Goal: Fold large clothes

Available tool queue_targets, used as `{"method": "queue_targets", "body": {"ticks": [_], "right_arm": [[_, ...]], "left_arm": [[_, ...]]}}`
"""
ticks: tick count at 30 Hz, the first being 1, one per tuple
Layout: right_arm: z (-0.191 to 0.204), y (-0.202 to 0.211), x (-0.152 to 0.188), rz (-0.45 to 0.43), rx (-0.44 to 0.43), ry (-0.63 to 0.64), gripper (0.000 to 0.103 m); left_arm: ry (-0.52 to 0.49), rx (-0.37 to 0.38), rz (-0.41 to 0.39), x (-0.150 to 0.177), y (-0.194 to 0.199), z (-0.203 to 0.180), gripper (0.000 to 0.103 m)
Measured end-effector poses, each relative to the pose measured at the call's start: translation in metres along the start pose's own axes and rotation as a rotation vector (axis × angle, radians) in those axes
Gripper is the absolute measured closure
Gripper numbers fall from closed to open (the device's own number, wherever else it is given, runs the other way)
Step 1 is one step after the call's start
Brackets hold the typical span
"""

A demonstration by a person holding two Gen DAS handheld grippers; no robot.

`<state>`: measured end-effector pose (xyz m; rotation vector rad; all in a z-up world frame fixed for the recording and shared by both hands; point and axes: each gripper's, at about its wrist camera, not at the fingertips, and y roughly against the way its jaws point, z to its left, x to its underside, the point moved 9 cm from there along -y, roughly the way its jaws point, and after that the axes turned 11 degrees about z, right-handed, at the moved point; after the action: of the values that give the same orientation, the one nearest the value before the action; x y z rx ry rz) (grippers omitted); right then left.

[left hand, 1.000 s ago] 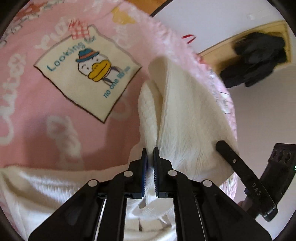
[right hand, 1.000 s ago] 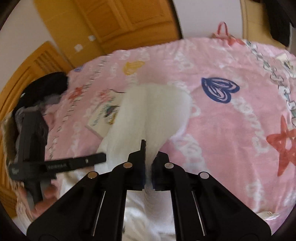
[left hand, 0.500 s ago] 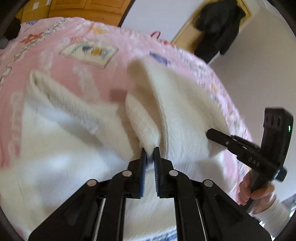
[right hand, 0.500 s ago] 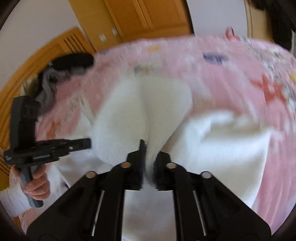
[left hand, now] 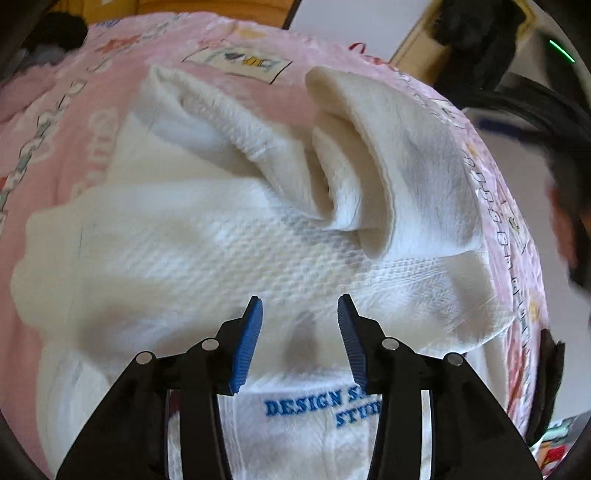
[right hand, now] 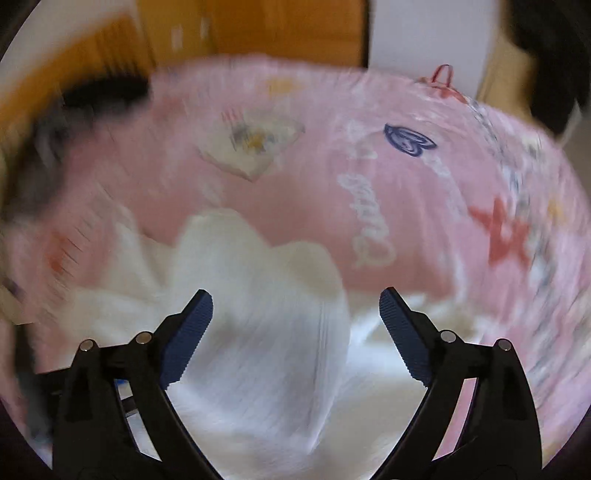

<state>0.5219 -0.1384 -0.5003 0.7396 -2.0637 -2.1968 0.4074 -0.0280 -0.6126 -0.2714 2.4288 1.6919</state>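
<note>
A white textured garment [left hand: 207,236] with blue embroidered lettering lies bunched and partly folded on the pink printed blanket [left hand: 74,110]. Its folded-over part stands in loose ridges at the far side. My left gripper [left hand: 300,306] is open and empty just above the garment's near fold. My right gripper [right hand: 295,299] is open wide and empty above the same white garment [right hand: 258,332]; this view is blurred by motion.
The pink blanket [right hand: 406,206] covers the bed. Dark clothes [right hand: 85,99] lie at its far left edge by orange wooden doors [right hand: 258,29]. A black garment [left hand: 476,37] hangs on the wall at the right.
Both grippers have opened and let go of the white garment, which has dropped onto itself on the bed. Both have drawn back a little; the right one is still moving.
</note>
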Motion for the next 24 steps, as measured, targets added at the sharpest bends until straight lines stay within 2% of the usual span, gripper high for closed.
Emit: {"method": "queue_targets", "body": {"ticks": [1,3,5,6,7,8,9,10,11,12,15,19,24], "right_arm": [[0.008,-0.018,-0.018,0.059,0.073,0.057,0.013],[0.024,-0.053,-0.036,0.191,0.147,0.166,0.013],[0.029,-0.082,-0.037,0.303,0.185,0.202,0.014],[0.033,-0.093,-0.038,0.331,0.181,0.214,0.015],[0.033,-0.098,-0.037,0.341,0.164,0.219,0.035],[0.038,-0.103,-0.034,0.366,0.121,0.221,0.065],[0.042,-0.107,-0.026,0.408,0.088,0.224,0.077],[0.043,-0.105,-0.022,0.416,0.091,0.244,0.085],[0.045,-0.104,-0.021,0.413,0.108,0.290,0.092],[0.047,-0.103,-0.021,0.415,0.110,0.319,0.094],[0.042,-0.082,-0.033,0.368,0.101,0.362,0.096],[0.025,-0.047,-0.081,0.265,0.141,0.364,0.097],[0.015,0.031,-0.156,-0.037,0.259,0.370,0.100]], "left_arm": [[0.004,0.000,0.002,0.003,0.003,0.000,0.062],[0.005,-0.008,-0.001,0.007,0.011,-0.003,0.058],[0.003,-0.028,-0.003,0.009,0.018,-0.004,0.056],[0.007,-0.039,0.000,0.009,0.020,-0.004,0.056],[0.016,-0.045,0.007,0.008,0.022,-0.003,0.056],[0.025,-0.048,0.015,0.009,0.023,-0.003,0.056],[0.040,-0.053,0.023,0.008,0.027,-0.001,0.056],[0.053,-0.057,0.031,0.007,0.031,0.000,0.056],[0.061,-0.061,0.039,0.005,0.034,0.001,0.056],[0.066,-0.069,0.045,0.002,0.037,0.001,0.055],[0.096,-0.108,0.058,-0.010,0.049,0.006,0.055],[0.158,-0.105,0.052,-0.035,0.071,0.009,0.050],[0.169,-0.104,-0.006,-0.071,0.085,0.001,0.048]]}}
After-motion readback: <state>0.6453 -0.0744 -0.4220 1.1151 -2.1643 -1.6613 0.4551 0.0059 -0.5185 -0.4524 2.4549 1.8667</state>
